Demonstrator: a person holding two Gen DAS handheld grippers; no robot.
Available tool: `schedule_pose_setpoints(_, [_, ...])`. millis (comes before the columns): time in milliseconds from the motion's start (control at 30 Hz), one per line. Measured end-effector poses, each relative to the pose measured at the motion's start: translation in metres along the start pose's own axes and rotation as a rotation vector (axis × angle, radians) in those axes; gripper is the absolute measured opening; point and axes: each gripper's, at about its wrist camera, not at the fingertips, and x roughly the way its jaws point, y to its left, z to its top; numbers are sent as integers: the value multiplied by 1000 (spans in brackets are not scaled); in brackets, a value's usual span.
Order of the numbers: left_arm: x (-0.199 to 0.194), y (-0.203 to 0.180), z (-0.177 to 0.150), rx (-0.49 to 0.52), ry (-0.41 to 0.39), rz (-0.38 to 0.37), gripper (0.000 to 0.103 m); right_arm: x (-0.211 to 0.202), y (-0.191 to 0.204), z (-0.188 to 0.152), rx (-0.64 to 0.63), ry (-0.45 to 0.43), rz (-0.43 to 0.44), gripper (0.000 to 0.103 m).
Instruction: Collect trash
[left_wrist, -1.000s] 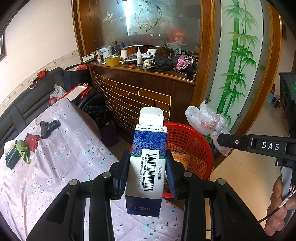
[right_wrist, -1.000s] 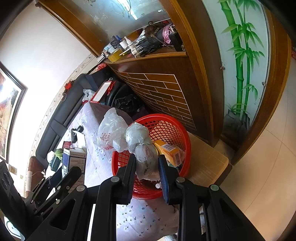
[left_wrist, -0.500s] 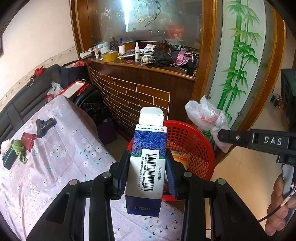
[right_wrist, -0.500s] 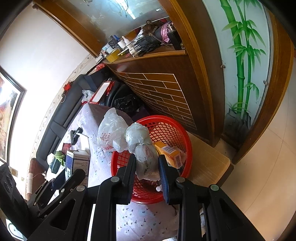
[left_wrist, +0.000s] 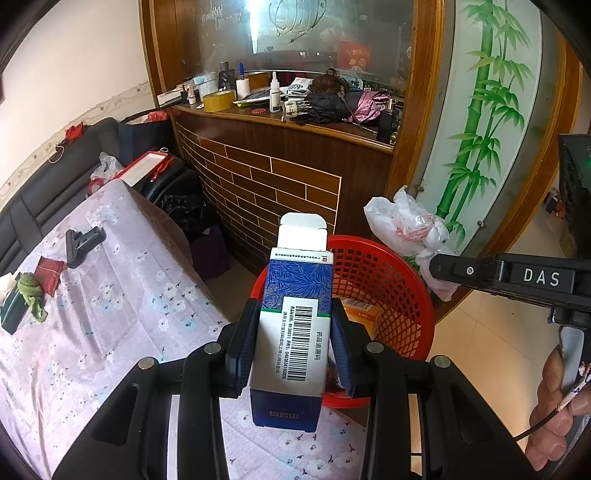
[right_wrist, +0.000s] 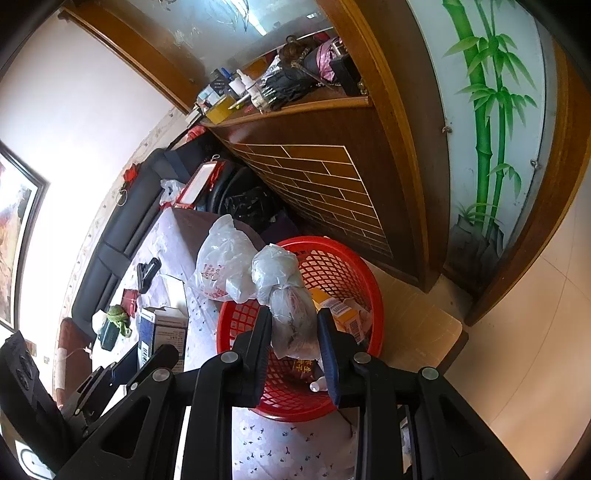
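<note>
My left gripper (left_wrist: 293, 325) is shut on a blue and white medicine box (left_wrist: 291, 332) with its top flap open, held upright just before the red mesh basket (left_wrist: 399, 291). My right gripper (right_wrist: 293, 328) is shut on a crumpled white plastic bag (right_wrist: 258, 273) and holds it over the near rim of the basket (right_wrist: 332, 258). The bag also shows in the left wrist view (left_wrist: 406, 229), above the basket's right side. An orange carton (right_wrist: 336, 310) and small scraps lie inside the basket.
The basket stands on the floor between the floral-cloth table (left_wrist: 110, 314) and a wooden brick-pattern counter (left_wrist: 280, 177) cluttered on top. A black tool (left_wrist: 83, 240), a red pouch (left_wrist: 50, 271) and a green item (left_wrist: 31, 291) lie on the table. A bamboo-painted panel (left_wrist: 476, 122) stands at the right.
Both grippers have lifted slightly and edged toward the basket, keeping hold of the box and the bag. The right gripper's bag now hangs a little higher over the basket.
</note>
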Motion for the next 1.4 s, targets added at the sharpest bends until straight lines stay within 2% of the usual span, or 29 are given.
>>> schedule_pose_setpoints(333, [14,-1,6,-7,28,-19,36,14,1,9,2,13,-18,29])
schedule_pose_setpoints(400, [15,-1,6,-9,38,-21,41,14,1,10,6,9,-20,29])
schedule_pose_setpoints(433, [16,0,6,-10,39,-19,49,15,0,12,8,9,-21,32])
schedule_pose_setpoints(467, [15,0,6,-12,33,-14,51,15,0,13,11,10,-18,32])
schedule_pose_setpoints(533, [16,1,6,-11,33,-10,51,14,0,14,13,2,-20,42])
schedule_pose_setpoints(633, [18,2,5,-15,40,-10,52,13,1,15,6,-8,-25,47])
schedule_pose_setpoints(800, [17,2,4,-14,37,-3,62,12,3,15,-3,-12,-33,47])
schedule_pose_setpoints(933, [17,3,3,-16,33,7,74,9,3,14,-9,-22,-49,58])
schedule_pose_setpoints(1067, [16,4,1,-21,28,32,87,6,3,12,-23,-41,-90,71])
schedule_pose_setpoints(1233, [16,7,-3,-17,22,75,93,2,4,8,-65,-69,-187,88])
schedule_pose_setpoints(1300, [15,8,-5,-13,10,97,93,0,6,5,-90,-81,-231,92])
schedule_pose_setpoints(1400, [12,10,-9,-13,0,114,95,-4,9,1,-137,-110,-308,93])
